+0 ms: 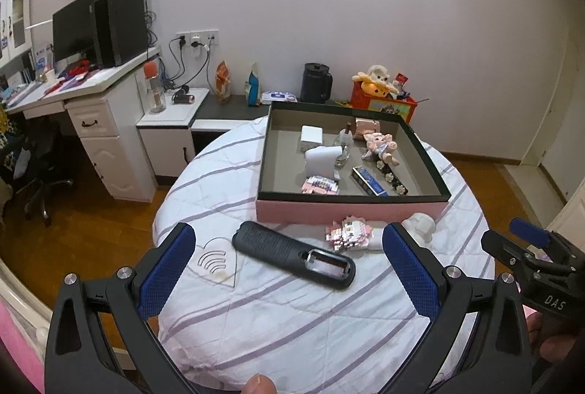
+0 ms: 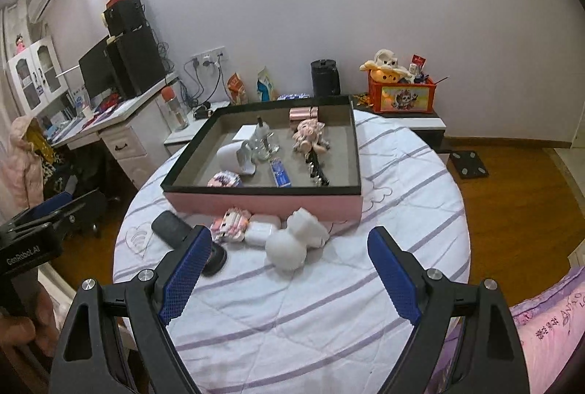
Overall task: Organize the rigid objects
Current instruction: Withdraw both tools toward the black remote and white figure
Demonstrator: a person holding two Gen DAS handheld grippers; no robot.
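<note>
**Pink box partly filled, four things loose in front, both grippers wide and empty**

Shallow pink cardboard box with black rim [image 1: 351,211] resting on the round white quilted bed with lilac stripes [image 1: 292,313]. Inside, toward twelve o'clock: small pink pig doll [image 1: 380,147], white cube [image 1: 311,135], blue flat packet [image 1: 368,181], clear glass piece, perhaps a bottle. Against the box's six o'clock wall: black ribbed remote-like handset [image 1: 292,253] at seven o'clock, pink-and-white wrapped packet [image 1: 347,234], white rounded case [image 2: 260,228], white bulbous figurine [image 2: 292,242] at five o'clock. Left gripper [image 1: 289,269] held above the handset, blue pads spread wide, gripping nothing. Right gripper [image 2: 289,275] likewise spread wide and empty, near the figurine.
</note>
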